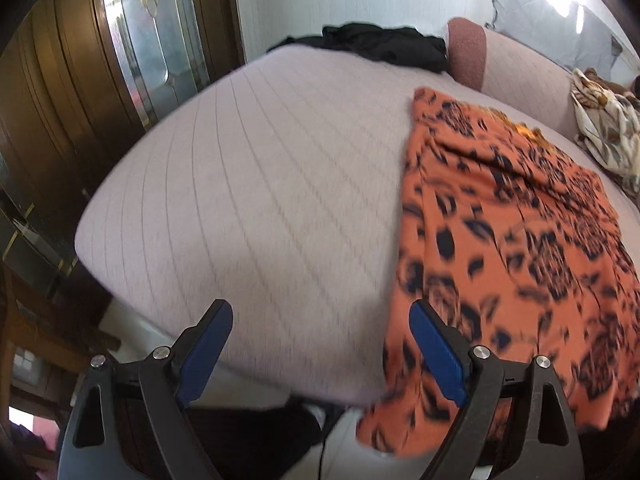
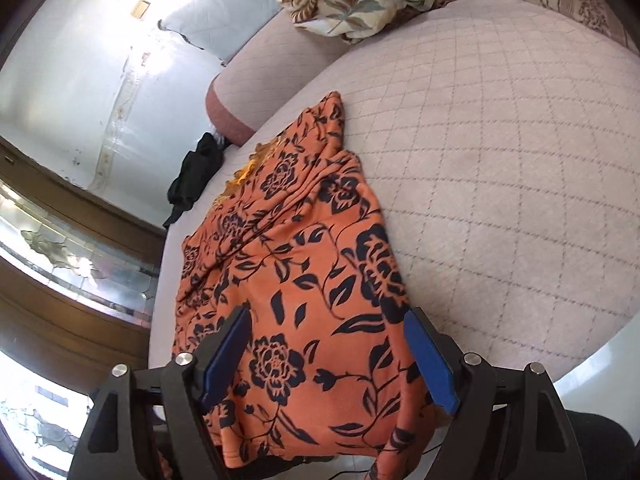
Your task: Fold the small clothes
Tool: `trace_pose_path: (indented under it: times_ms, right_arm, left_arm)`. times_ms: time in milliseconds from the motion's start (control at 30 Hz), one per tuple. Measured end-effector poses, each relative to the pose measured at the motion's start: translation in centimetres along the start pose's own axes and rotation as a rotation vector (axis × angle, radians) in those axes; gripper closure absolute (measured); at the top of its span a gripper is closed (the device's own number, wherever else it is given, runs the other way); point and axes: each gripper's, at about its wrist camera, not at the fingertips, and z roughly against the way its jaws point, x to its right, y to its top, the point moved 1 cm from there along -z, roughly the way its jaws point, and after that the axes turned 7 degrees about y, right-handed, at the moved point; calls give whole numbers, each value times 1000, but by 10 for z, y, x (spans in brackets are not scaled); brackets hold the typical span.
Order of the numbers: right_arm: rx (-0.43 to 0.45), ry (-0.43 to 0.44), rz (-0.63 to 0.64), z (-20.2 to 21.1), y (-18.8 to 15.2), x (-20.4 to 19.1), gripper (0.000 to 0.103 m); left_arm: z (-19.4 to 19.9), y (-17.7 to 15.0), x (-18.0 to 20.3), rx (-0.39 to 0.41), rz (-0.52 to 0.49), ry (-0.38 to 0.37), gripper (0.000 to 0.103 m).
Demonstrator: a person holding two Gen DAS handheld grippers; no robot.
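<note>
While both tongs stand released and empty, the orange floral garment [image 2: 304, 264] lies on the quilted bed [image 2: 500, 168], its long axis running from the near edge, where it overhangs, back toward the bolster. The right gripper [image 2: 326, 360] hovers directly over that near hem; the left gripper [image 1: 320, 354] sits off its left border.

Garment [image 2: 296, 264] on bed [image 2: 500, 168], w/ hem over front edge.
</note>
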Motion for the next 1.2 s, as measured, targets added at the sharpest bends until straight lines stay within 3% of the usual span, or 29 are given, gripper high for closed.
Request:
trace_pose_path:
  times_ms: [100, 267, 433, 667, 700, 767, 800, 933, 1033, 1200]
  right_arm:
    - [9, 29, -11, 4, -2, 1, 22]
    - [17, 59, -23, 9, -5, 1, 22]
    - [4, 51, -12, 11, -15, -1, 22]
    - [1, 39, -22, 12, -19, 2, 22]
    - [-2, 39, -26, 12, -20, 2, 22]
    - [-9, 32, -26, 11, -22, 2, 22]
    - [-14, 24, -26, 11, -22, 2, 22]
    - [-44, -21, -41, 9, -28, 4, 22]
    - [-64, -72, -70, 9, -30, 9, 23]
    - [-103, -167, -31, 3, -33, 5, 23]
  left_arm:
    - [4, -14, -4, -32, -1, -33, 14]
    - [8, -31, 3, -94, -21, -130, 31]
    - [7, -34, 12, -107, -47, -176, 31]
    - [-8, -37, 19, -194, -37, -268, 33]
    - [-11, -37, 20, -200, -35, -269, 37]
    - [-13, -37, 21, -213, -42, -283, 65]
    - [-15, -36, 22, -220, -47, -290, 67]
    - [-17, -35, 24, -232, -53, -311, 67]
    - [-20, -34, 26, -254, -57, -337, 57]
    - [-23, -32, 30, -260, -56, -354, 56]
